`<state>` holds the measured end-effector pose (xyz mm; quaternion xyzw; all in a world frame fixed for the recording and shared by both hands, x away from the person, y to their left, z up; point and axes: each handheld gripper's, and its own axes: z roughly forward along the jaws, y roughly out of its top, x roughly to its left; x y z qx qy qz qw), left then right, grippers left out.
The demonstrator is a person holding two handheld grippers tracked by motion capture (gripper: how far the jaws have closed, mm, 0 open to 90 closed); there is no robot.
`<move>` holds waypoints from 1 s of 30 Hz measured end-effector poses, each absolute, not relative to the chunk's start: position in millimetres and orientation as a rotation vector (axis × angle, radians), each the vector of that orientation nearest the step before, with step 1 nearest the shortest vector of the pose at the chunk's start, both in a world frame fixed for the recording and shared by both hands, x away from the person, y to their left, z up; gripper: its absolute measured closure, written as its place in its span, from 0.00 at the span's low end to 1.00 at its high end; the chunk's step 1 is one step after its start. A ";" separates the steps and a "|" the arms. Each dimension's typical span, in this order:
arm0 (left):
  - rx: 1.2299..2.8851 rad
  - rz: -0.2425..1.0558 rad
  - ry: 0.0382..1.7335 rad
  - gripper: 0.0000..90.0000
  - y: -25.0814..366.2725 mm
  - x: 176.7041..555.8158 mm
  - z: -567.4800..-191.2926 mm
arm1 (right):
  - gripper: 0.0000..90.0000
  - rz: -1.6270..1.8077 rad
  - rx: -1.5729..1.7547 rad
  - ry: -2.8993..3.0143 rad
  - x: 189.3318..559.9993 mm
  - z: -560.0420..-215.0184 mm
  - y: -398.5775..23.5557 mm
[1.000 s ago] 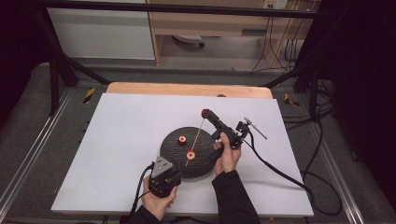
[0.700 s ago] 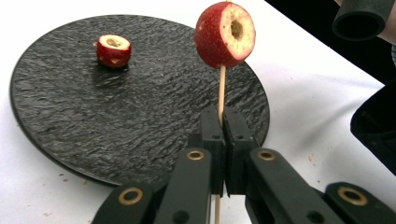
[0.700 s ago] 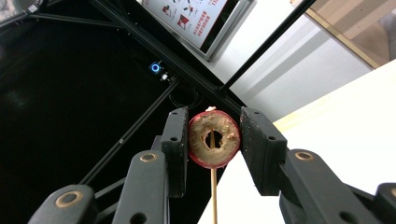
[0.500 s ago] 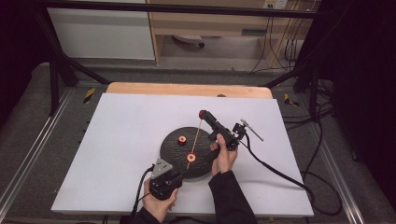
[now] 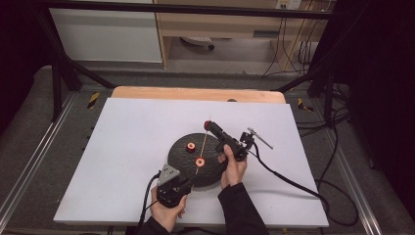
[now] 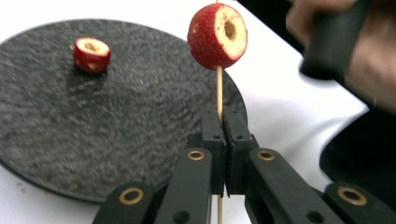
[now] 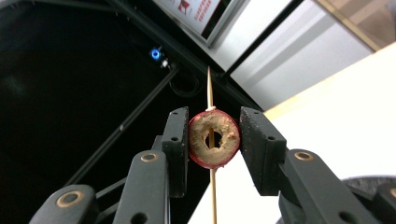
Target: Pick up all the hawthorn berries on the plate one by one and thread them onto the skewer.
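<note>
Dim workshop with black frame bars at the back; up front, a white table [image 5: 122, 161] with a round black plate [image 5: 183, 159] at the centre of the high view. At the lower centre of that view, left gripper [image 5: 183, 182] clenched tight on the bottom end of a thin wooden skewer [image 5: 202, 147], jaws fully together around it in the left gripper view [image 6: 223, 126]. Halfway up the skewer [image 6: 219, 93], a threaded fruit [image 6: 217, 36], red, cored, dry and crumbly at the cut face. At the upper left of the left gripper view, a loose fruit [image 6: 91, 54] lying on the plate [image 6: 116, 121]. Up at the skewer's tip [image 7: 209, 88], right gripper [image 7: 214, 135] grasping a third cored fruit [image 7: 229, 140] by its red sides, hole facing the camera, stick running through it. Probably light, soft-fleshed and easy to crush or split: best held by the skin on opposite sides with gentle pressure, hole in line with the stick. Skewer likely stiff along its length but quick to bend or snap sideways, so best gripped low and kept straight during the slide down.
</note>
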<state>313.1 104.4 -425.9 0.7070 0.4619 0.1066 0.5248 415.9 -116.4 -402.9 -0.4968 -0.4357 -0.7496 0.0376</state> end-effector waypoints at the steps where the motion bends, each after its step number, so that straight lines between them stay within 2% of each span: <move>1: 1.690 0.254 1.108 0.98 104.8 314.6 -423.9 | 0.71 -2.293 -1.524 -1.349 414.2 -405.2 -114.7; 12: 1.722 0.263 1.114 0.98 105.3 331.7 -419.1 | 0.71 -2.246 -1.503 -1.457 404.1 -418.6 -106.1; 26: 1.757 0.258 1.088 0.98 110.5 335.0 -424.7 | 0.70 -2.195 -1.493 -1.587 398.9 -421.3 -104.3; 30: 1.795 0.287 1.043 0.98 117.4 333.5 -423.1 | 0.55 -2.185 -1.472 -1.657 398.6 -414.9 -108.8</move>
